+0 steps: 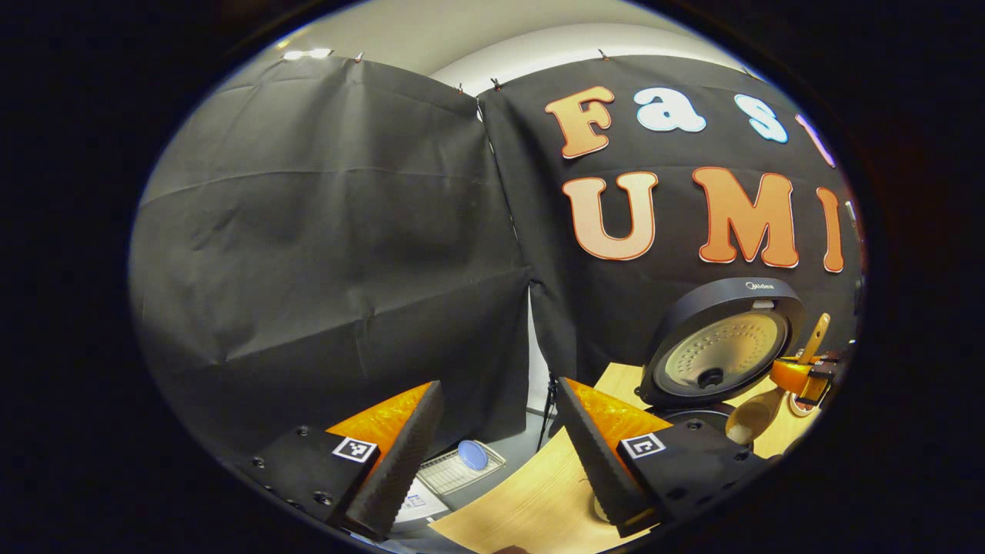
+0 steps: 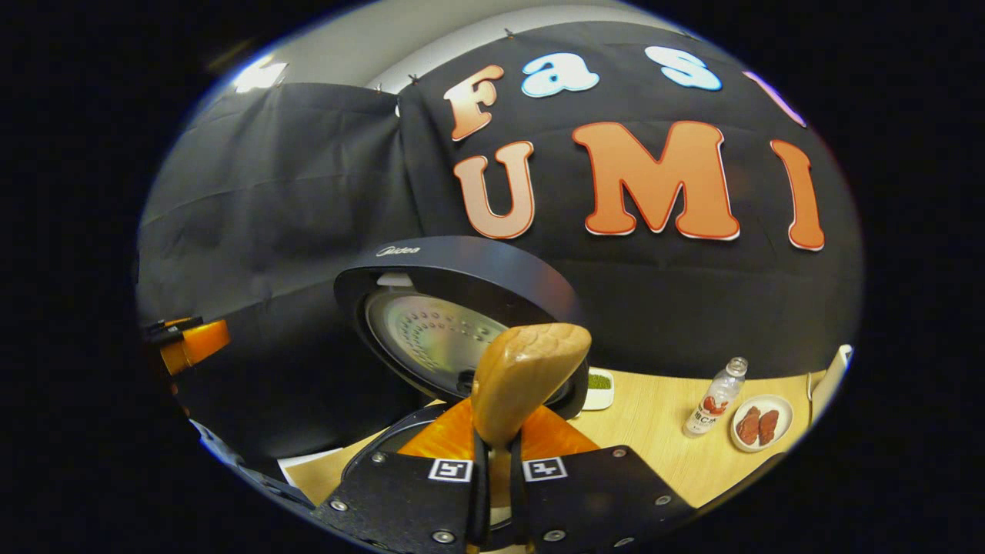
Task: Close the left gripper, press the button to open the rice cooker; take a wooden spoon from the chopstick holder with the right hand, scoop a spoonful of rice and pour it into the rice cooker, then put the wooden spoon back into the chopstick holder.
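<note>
1. The rice cooker (image 2: 431,431) stands on the wooden table (image 2: 654,438) with its lid (image 2: 462,308) raised upright, the inner plate facing forward.
2. The right gripper (image 2: 496,469) is clenched on the wooden spoon (image 2: 523,385), both fingers pressing its handle; the spoon's bowl rises in front of the open lid, above the pot.
3. The left gripper (image 1: 500,454) hangs released, jaws wide apart, well left of the cooker.
4. In the left gripper view the spoon (image 1: 758,412) hangs bowl-down just beside the lid (image 1: 723,346).
5. A bottle (image 2: 716,408) and a small plate (image 2: 762,423) sit to the right.

Behind your wooden table (image 2: 646,431), black cloth wall (image 1: 323,231), pale wall above it, perhaps a ceiling light (image 1: 306,54).
</note>
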`<control>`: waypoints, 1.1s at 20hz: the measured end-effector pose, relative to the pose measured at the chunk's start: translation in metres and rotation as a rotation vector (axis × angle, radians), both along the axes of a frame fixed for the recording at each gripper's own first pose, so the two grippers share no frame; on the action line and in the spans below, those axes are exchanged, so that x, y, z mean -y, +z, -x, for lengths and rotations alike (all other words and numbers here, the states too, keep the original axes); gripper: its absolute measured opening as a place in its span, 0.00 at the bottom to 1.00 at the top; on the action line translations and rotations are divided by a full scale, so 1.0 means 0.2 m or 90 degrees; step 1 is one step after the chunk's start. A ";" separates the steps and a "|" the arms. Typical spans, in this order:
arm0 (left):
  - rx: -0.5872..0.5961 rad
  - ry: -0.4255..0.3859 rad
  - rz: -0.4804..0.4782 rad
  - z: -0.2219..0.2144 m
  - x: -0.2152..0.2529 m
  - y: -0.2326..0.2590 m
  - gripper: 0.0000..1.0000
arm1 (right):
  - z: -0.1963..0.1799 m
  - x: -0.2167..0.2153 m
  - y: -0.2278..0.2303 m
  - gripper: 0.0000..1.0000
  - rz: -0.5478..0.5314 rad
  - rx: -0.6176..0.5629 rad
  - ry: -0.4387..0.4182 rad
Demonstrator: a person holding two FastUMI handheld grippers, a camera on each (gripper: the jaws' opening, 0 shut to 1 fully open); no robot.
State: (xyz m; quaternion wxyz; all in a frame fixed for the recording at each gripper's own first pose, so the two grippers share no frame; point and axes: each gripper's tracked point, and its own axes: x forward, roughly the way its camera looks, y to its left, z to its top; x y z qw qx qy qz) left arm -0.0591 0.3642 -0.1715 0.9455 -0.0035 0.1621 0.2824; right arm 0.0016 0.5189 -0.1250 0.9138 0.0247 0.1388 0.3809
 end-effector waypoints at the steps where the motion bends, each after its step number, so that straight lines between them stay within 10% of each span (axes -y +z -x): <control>1: -0.002 0.000 -0.001 0.00 0.00 0.00 1.00 | 0.02 -0.02 0.01 0.09 0.010 0.018 0.009; 11: -0.012 0.014 -0.008 0.03 0.02 -0.01 1.00 | 0.18 -0.11 0.08 0.09 0.060 0.154 0.092; 22: -0.012 -0.013 -0.015 -0.02 0.19 0.04 0.99 | -0.15 0.49 0.13 0.09 -0.158 -0.162 -0.068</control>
